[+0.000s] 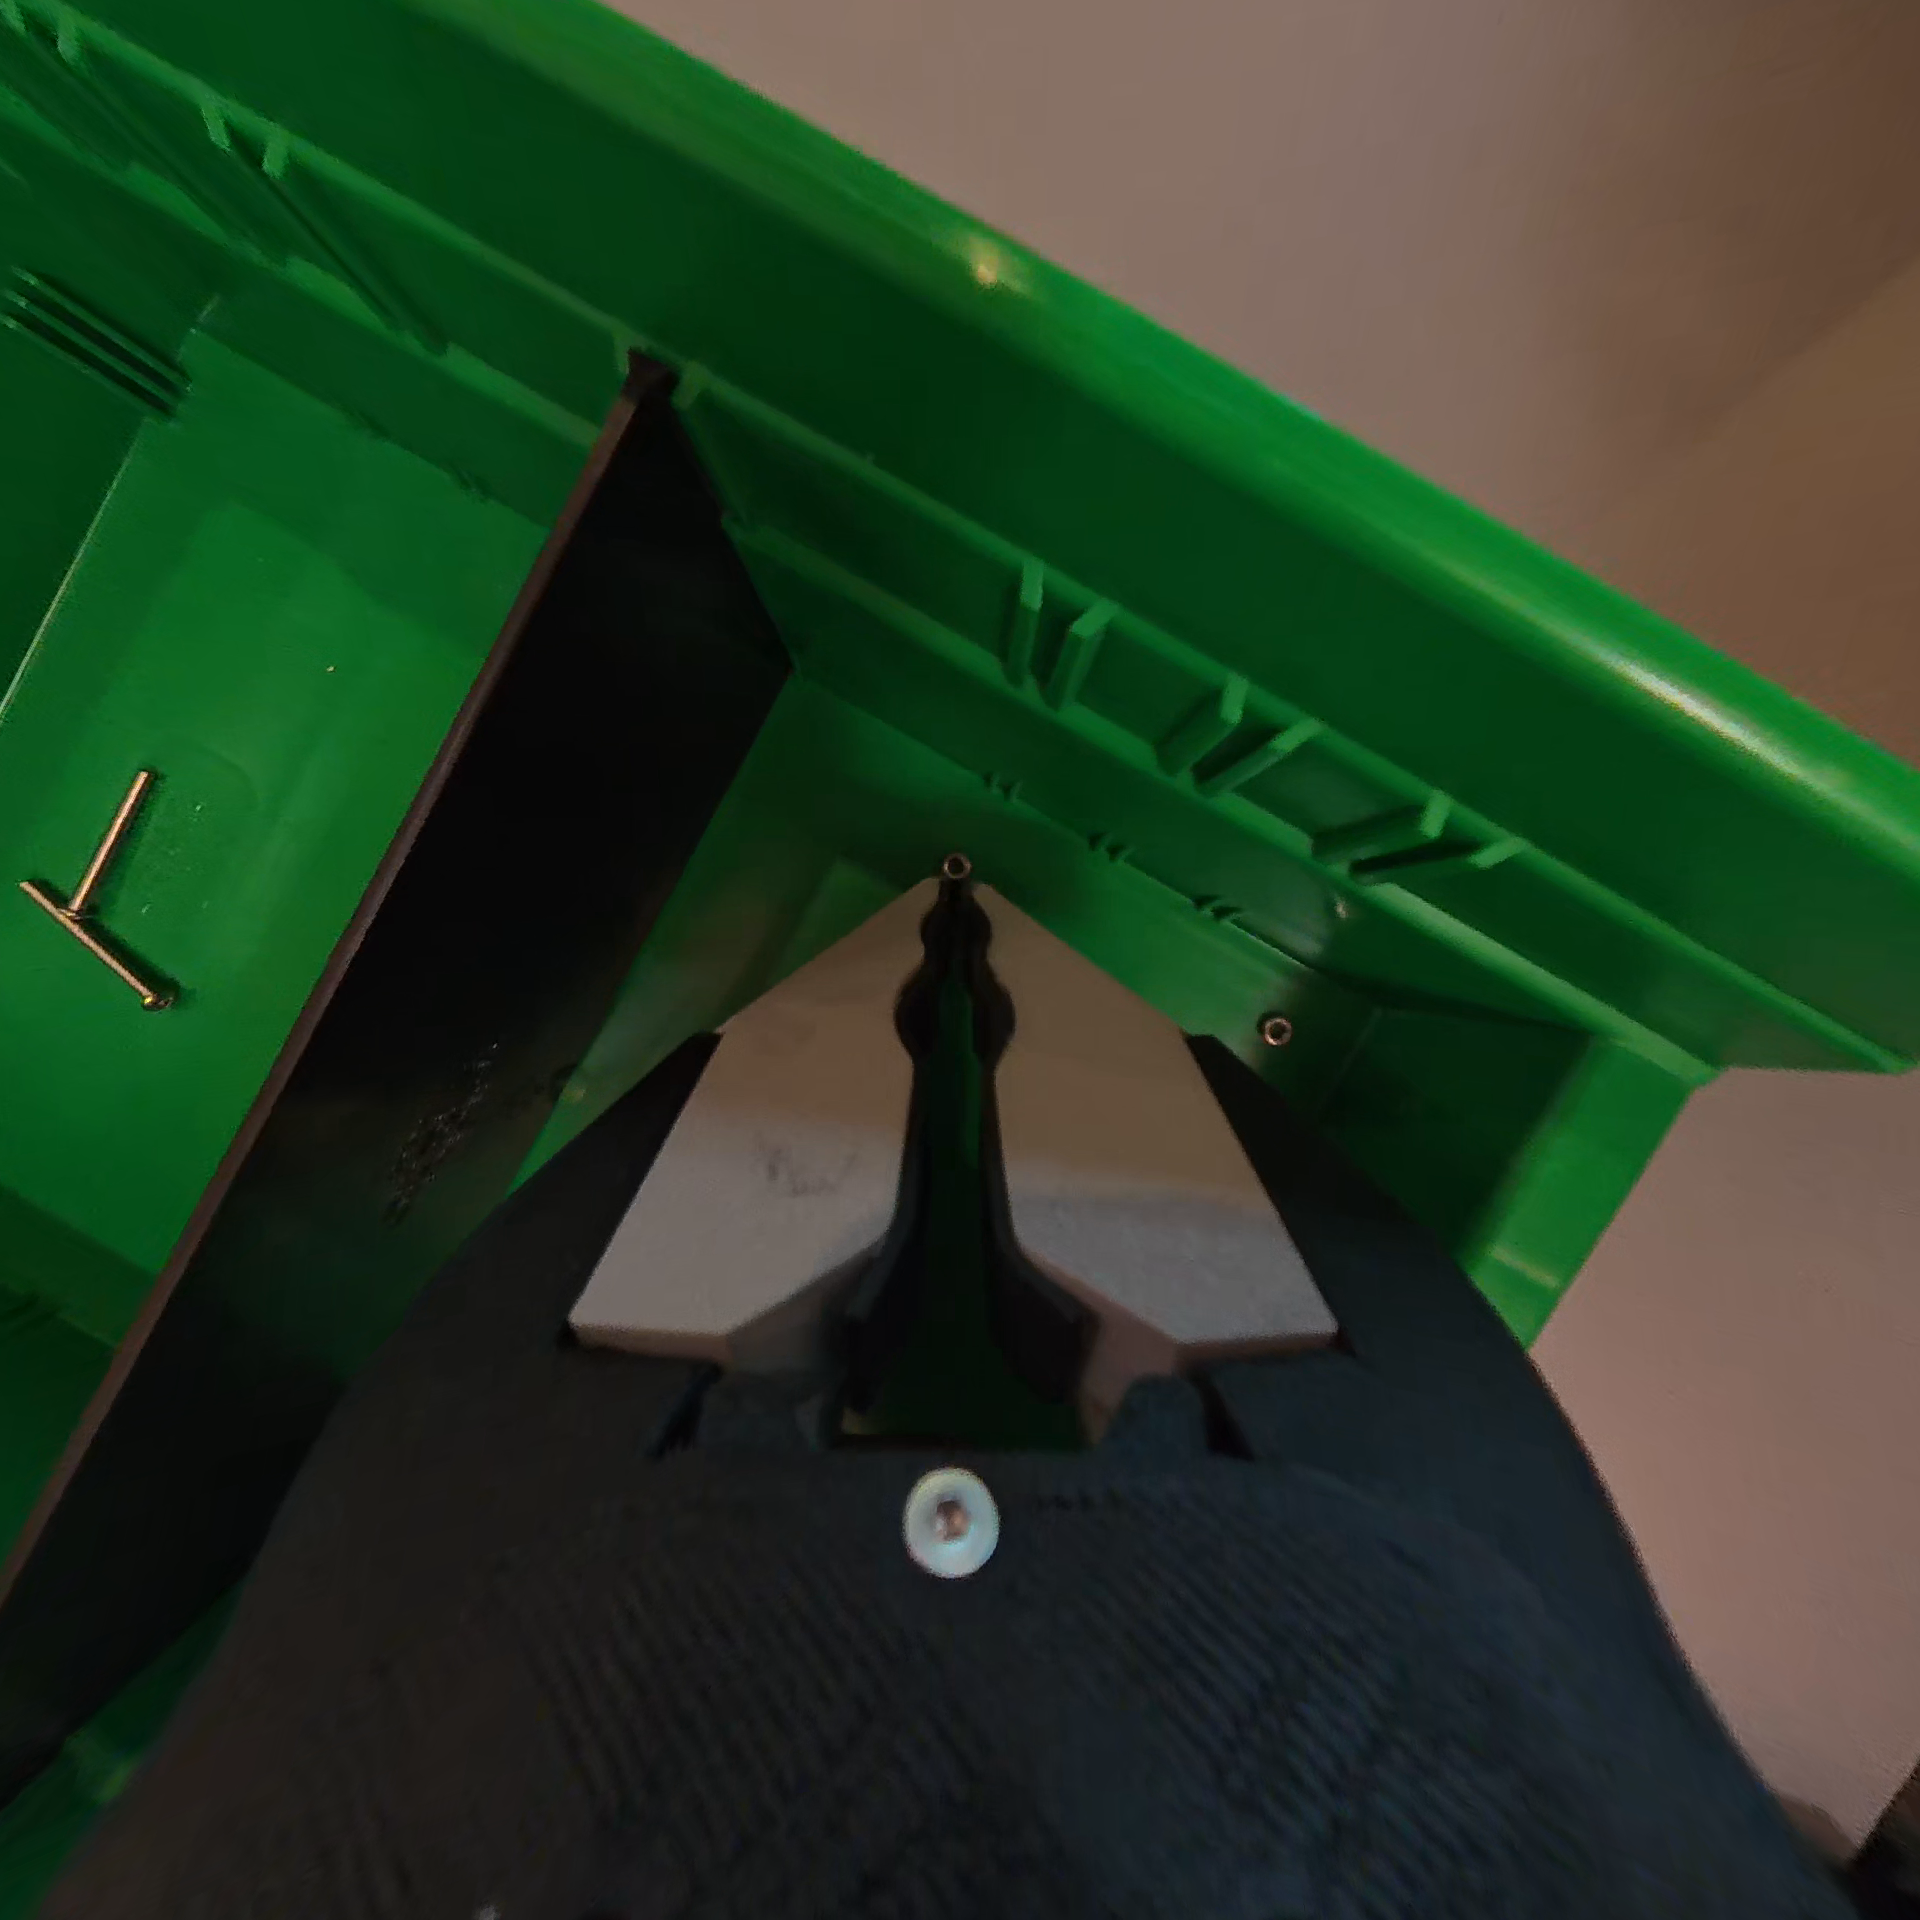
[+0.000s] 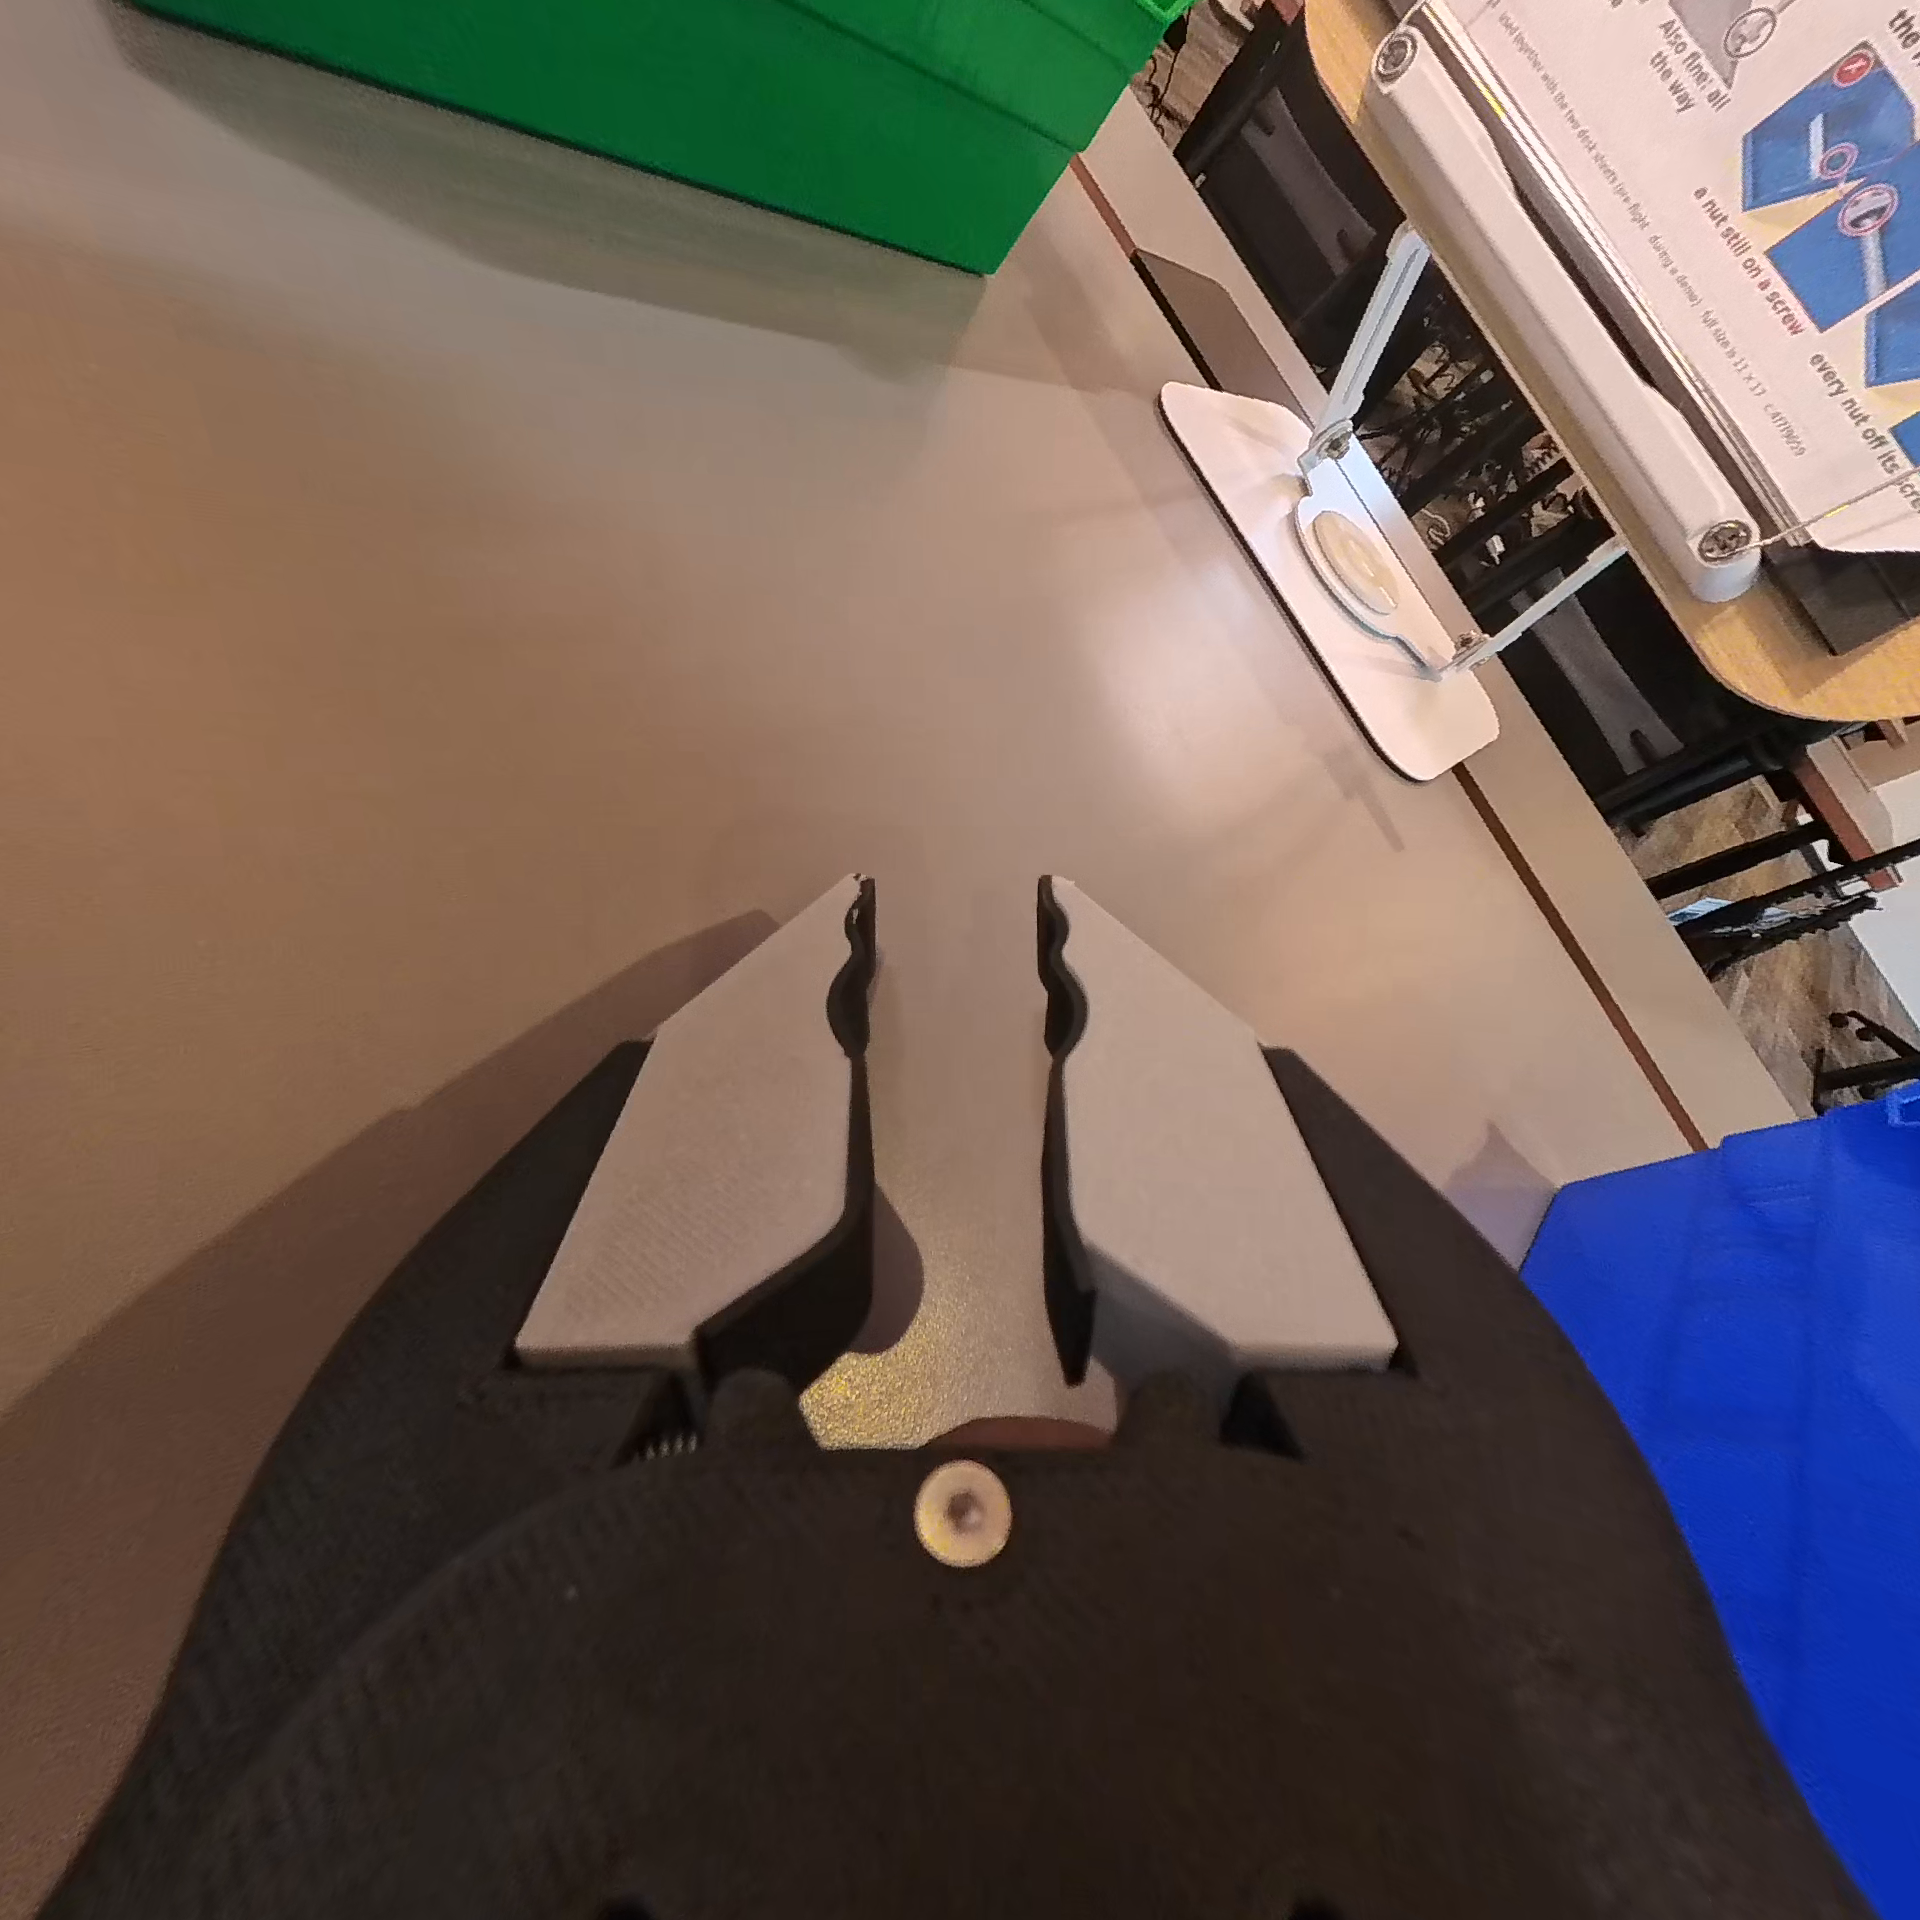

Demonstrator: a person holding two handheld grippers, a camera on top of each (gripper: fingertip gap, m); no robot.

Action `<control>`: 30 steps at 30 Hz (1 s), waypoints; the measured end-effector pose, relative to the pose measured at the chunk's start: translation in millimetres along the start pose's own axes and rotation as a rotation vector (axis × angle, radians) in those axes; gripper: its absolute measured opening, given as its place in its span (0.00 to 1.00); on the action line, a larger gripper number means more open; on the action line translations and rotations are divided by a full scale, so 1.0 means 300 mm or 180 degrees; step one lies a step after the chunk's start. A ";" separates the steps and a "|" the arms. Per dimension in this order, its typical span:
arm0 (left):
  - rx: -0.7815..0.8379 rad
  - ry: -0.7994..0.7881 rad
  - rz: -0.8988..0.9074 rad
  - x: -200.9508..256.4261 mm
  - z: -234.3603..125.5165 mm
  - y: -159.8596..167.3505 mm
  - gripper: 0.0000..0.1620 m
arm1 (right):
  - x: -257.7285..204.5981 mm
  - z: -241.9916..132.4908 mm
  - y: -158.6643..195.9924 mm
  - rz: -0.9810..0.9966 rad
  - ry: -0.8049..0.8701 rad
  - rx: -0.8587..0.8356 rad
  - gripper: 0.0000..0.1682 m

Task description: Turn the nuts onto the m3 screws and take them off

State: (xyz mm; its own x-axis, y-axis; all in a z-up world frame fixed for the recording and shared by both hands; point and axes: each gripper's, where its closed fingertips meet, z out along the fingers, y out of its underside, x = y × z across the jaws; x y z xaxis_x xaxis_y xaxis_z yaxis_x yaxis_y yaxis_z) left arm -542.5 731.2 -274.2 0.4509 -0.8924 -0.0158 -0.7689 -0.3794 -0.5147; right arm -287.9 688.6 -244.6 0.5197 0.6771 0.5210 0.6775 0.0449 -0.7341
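Observation:
My left gripper (image 1: 954, 896) reaches into the green bin (image 1: 1039, 436). Its fingers are closed, with a small metal nut (image 1: 956, 865) pinched at the very tips, close to the bin's inner wall. A second nut (image 1: 1276, 1029) lies on the bin floor to the right. Two thin screws (image 1: 112, 842) lie crossed in the neighbouring compartment, left of a black divider (image 1: 582, 831). My right gripper (image 2: 956, 904) is open and empty over the beige table (image 2: 520, 571), away from the green bin (image 2: 675, 114).
A blue bin (image 2: 1725, 1455) stands at the right next to my right gripper. A white stand (image 2: 1340, 582) holding a printed sheet (image 2: 1766, 208) is at the table's far right edge. Chairs and another table lie beyond. The tips of one gripper are about 25 cm away from the tips of the other.

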 end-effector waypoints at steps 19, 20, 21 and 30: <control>0.0010 -0.0041 0.0015 0.000 0.000 -0.005 0.00 | -0.002 0.002 0.002 -0.0020 0.0000 -0.0017 0.16; -0.0002 -0.0025 0.0000 0.000 -0.003 0.000 0.00 | -0.003 0.002 0.002 -0.0024 0.0001 -0.0016 0.16; -0.0013 -0.0001 -0.0009 0.002 -0.006 0.005 0.00 | -0.003 0.001 0.002 -0.0028 0.0001 -0.0015 0.16; -0.0172 -0.0183 -0.0094 -0.047 -0.044 0.064 0.01 | -0.004 0.002 0.001 -0.0033 -0.0003 -0.0013 0.16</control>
State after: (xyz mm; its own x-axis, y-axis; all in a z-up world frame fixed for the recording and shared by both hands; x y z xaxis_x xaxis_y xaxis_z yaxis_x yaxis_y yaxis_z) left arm -569.5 733.3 -272.4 0.4979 -0.8657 -0.0513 -0.7775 -0.4194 -0.4686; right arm -288.6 688.1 -245.7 0.5122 0.6773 0.5281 0.6850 0.0488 -0.7269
